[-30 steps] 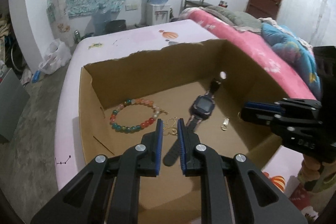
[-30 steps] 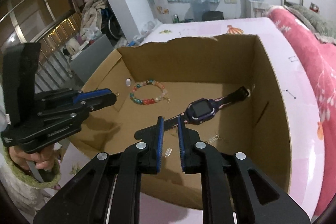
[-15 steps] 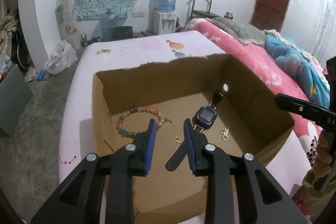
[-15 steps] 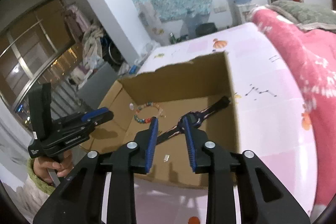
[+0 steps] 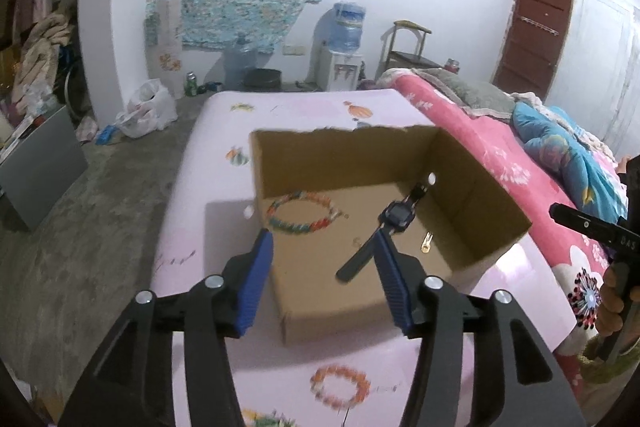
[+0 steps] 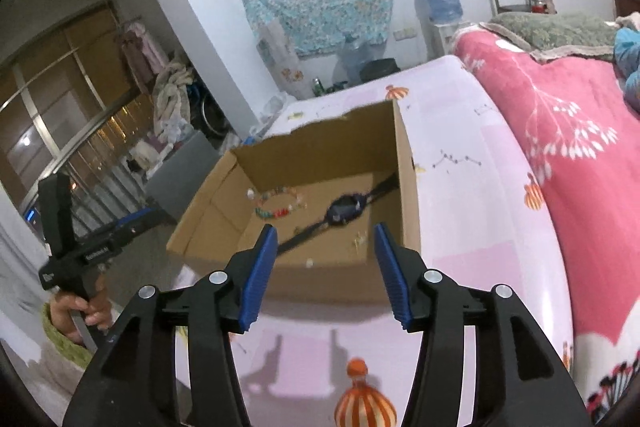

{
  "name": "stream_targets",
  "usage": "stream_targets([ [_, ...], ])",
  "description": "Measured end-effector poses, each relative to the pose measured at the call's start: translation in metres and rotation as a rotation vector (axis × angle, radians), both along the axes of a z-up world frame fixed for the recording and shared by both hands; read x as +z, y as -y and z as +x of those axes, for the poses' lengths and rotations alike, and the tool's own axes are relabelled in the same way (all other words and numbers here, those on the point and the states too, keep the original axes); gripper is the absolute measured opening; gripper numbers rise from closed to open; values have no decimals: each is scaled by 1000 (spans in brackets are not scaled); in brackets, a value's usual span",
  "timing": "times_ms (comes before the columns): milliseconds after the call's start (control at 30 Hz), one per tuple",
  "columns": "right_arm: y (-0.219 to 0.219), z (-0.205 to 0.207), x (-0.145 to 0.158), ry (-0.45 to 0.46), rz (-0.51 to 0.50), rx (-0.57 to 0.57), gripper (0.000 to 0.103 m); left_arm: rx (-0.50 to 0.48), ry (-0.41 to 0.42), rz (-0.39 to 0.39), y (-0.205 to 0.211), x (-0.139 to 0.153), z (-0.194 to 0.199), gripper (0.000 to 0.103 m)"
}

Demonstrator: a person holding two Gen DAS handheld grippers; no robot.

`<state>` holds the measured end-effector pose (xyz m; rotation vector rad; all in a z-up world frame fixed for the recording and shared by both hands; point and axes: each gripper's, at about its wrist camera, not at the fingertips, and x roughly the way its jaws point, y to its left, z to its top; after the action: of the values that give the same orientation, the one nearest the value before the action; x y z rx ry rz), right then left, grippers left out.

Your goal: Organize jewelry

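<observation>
While both tools hang above the near rim of the cardboard box (image 5: 472,163), the left gripper (image 5: 324,259) and the right gripper (image 6: 325,255) have their jaws opening, with nothing pressed between the blue pads. Inside the box, a beaded bracelet (image 5: 304,217) lies toward its left wall and a dark smartwatch (image 5: 394,217) stretches diagonally toward its right wall, with a small gold piece (image 5: 426,243) just beside the strap. The box sits on a pink bedsheet (image 6: 472,195).
</observation>
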<state>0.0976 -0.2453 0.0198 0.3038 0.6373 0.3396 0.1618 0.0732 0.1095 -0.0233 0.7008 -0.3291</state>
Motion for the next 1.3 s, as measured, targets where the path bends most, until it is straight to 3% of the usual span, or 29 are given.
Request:
stream_targets([
  [133, -6, -14, -17, -42, -18, 6, 50, 41, -43, 22, -12, -16, -20, 57],
  [333, -27, -21, -48, -137, 32, 53, 50, 74, -140, 23, -19, -52, -36, 57],
  [600, -93, -12, -75, -211, 3, 185, 49, 64, -202, 38, -13, -94, -48, 57],
  [700, -116, -4, -86, -233, -19, 219, 41, 27, -215, 22, -9, -105, -51, 57],
  [867, -151, 6, -99, -255, -77, 275, 29, -21, -237, 8, -3, -118, -49, 41],
  [967, -168, 9, -103, -249, -123, 300, 27, -36, -265, 12, 0, -126, -44, 34],
  [1100, -184, 12, -105, -235, -163, 333, 25, -49, -297, -2, 3, -132, -41, 31],
  [1300, -193, 18, -111, -238, -206, 371, 6, -45, -307, -25, 3, -134, -37, 16],
])
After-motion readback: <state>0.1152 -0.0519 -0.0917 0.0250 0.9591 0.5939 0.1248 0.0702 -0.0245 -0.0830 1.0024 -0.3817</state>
